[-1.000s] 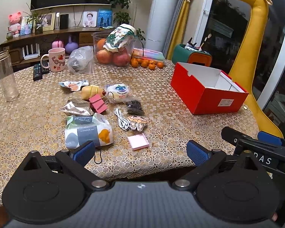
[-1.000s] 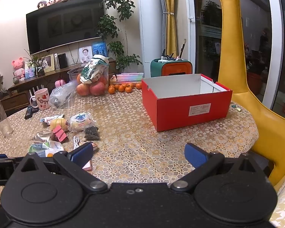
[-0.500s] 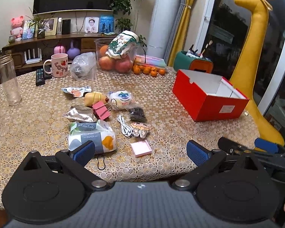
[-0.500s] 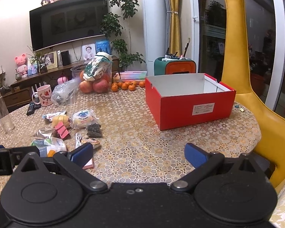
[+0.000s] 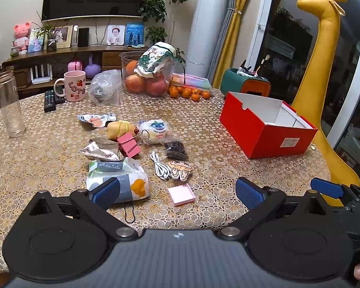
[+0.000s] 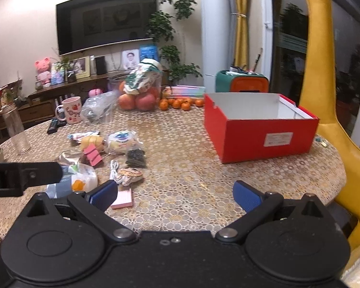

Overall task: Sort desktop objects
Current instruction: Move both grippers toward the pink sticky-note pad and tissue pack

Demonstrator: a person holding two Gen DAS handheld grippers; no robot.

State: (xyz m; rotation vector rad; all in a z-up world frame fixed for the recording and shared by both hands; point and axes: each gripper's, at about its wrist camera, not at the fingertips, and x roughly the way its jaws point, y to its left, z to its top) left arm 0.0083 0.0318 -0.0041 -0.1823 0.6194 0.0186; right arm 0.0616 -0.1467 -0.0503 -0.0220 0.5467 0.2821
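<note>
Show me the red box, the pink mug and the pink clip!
red box [image 5: 259, 134], left wrist view, on its red front wall.
pink mug [image 5: 75, 88], left wrist view, on its lettered side.
pink clip [image 5: 128, 146], left wrist view, on its pink body.

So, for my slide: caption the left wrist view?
Open left gripper facing scattered small items and an empty red box on a round table.

Tissue pack partly behind a blue pad; red box label unreadable.
</note>
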